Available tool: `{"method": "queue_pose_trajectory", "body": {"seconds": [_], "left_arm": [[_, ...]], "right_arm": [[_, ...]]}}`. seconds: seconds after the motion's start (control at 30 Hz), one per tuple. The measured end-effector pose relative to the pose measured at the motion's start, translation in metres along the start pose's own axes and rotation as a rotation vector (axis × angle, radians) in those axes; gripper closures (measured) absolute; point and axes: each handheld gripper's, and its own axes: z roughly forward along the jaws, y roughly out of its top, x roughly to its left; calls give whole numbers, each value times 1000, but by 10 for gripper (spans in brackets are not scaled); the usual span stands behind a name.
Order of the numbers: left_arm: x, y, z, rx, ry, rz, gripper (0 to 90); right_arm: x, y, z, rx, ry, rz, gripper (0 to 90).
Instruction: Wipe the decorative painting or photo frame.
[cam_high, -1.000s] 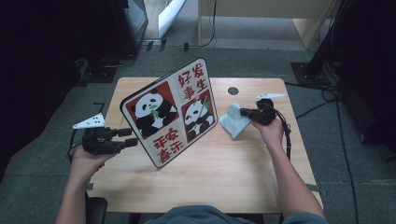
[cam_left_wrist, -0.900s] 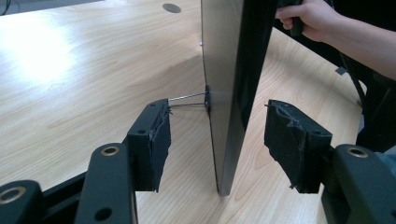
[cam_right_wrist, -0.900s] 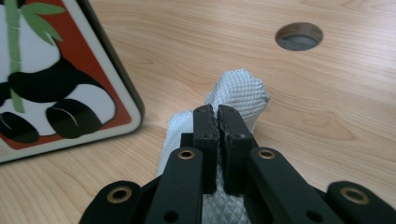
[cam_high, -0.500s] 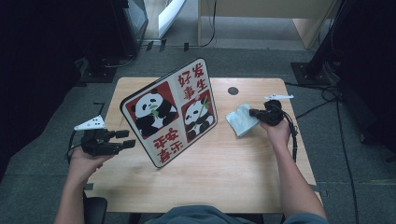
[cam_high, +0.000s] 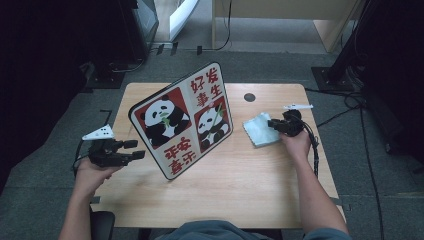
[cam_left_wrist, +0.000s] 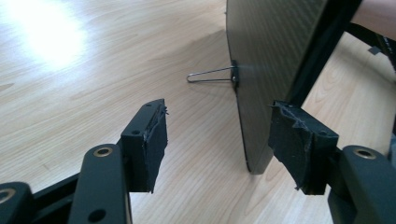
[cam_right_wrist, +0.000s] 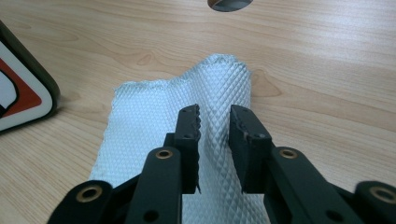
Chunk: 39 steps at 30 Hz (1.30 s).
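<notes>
Standing panda-printed sign board (cam_high: 182, 120) with red panels, propped upright near the centre of the pale wooden worktop (cam_high: 235, 190); its long axis runs from 7 o'clock to 1 o'clock. The left claw (cam_high: 134, 150) sits at the board's 8 o'clock corner, jaws spread wide either side of the dark board edge (cam_left_wrist: 254, 93), not yet touching. At 3 o'clock, the right claw (cam_right_wrist: 215, 128) is nearly closed, pinching a raised fold of the pale blue textured cloth (cam_right_wrist: 154, 116) lying just beside the board.
</notes>
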Motion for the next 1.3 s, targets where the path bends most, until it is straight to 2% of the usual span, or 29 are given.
{"method": "queue_pose_trajectory", "body": {"seconds": [0.23,0.5,0.63,0.8,0.87,1.1,1.2,1.3], "left_arm": [[3,-2,5,-8,11,7,369],[7,-3,15,30,26,19,370],[11,-3,18,37,30,15,369],[15,-3,21,20,41,0,369],[15,-4,22,14,79,-13,372],[18,-5,27,23,96,10,382],[20,-6,30,27,90,3,383],[20,-6,33,24,103,4,383]], "right_arm": [[6,1,-4,-24,-9,-15,604],[14,0,-11,-26,7,-17,535],[22,-3,-18,-40,28,-40,534],[27,-7,-26,-40,41,-54,532],[31,-9,-28,-43,47,-64,530],[46,-15,-36,-38,78,-118,505],[51,-18,-39,-37,86,-135,490],[54,-22,-41,-30,92,-137,483]]}}
